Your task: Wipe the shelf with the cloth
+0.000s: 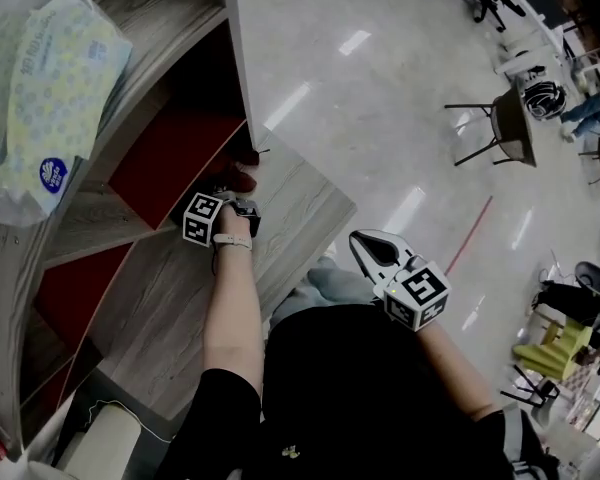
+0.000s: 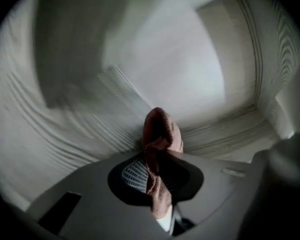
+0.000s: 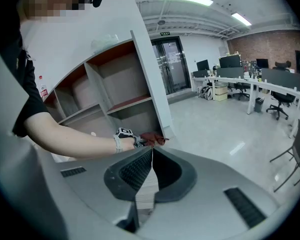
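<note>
A dark red cloth (image 2: 160,134) is pinched in my left gripper (image 1: 238,194), whose jaws are shut on it. The cloth (image 1: 242,178) presses against the grey wood-grain shelf board (image 1: 290,218) near its outer corner, below a compartment with a red back panel (image 1: 175,153). The right gripper view shows the same cloth (image 3: 151,138) at the shelf edge beside the left gripper (image 3: 137,141). My right gripper (image 1: 365,246) hangs away from the shelf over the floor, jaws shut with nothing between them.
A white upright panel (image 1: 242,48) bounds the compartment on the right. A pack of tissues (image 1: 40,98) lies on an upper shelf. Office chairs (image 1: 505,128) and desks stand across the glossy floor (image 1: 400,88) at the right.
</note>
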Motion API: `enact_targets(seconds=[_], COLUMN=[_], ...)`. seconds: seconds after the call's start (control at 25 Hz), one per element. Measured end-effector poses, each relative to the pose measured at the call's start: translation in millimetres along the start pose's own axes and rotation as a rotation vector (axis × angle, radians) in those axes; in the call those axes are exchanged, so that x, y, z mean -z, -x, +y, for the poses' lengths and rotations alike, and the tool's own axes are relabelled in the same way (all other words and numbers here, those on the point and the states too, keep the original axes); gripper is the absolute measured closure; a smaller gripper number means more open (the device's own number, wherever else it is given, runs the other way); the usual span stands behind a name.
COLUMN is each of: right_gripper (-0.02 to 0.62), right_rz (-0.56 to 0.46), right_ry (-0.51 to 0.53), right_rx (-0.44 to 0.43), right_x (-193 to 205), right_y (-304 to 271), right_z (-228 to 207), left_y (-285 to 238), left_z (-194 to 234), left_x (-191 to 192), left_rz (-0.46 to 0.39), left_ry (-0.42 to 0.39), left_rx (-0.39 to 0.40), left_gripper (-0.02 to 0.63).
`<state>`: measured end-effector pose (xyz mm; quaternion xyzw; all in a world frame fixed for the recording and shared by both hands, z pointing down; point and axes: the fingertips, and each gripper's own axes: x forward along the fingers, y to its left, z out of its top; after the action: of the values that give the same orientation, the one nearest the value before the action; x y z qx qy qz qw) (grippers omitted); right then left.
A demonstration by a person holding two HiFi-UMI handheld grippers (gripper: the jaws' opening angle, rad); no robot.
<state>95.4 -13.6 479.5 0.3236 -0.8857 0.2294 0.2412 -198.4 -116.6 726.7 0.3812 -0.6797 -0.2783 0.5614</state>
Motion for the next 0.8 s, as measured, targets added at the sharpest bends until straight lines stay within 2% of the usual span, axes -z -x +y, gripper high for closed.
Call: enact_targets(seconds=[0.36,0.44,0.52,0.6,0.8], right_gripper=[0.595,0.595,0.595,0.595,0.595], right_rz=[0.007,0.010,0.017,0.022,0.018], right_ry=[0.058,0.061,0.069,0.079,0.083], right_rx=[-0.099,-0.110,-0.122,-0.130,-0.128], right_x=[-3,-4,-4,-4,-4], right_y=[-12,-15,-17,-18,-15], right_z=[19,23,26,27,24], left_y=[55,64,71,73,78], left_z=[52,59,63,64,59], left_x=[-31,-33,-34,-34,-30], left_rz=[-0.181,-0.203,-0.209,-0.189,-0.118], left_ry=[0.084,0.081,0.044,-0.064,-0.529], left_rx=[-0.146,-0.169,-0.194,-0.222,-0.351], left_gripper=[0.574,0.574,0.574,0.574,0.574])
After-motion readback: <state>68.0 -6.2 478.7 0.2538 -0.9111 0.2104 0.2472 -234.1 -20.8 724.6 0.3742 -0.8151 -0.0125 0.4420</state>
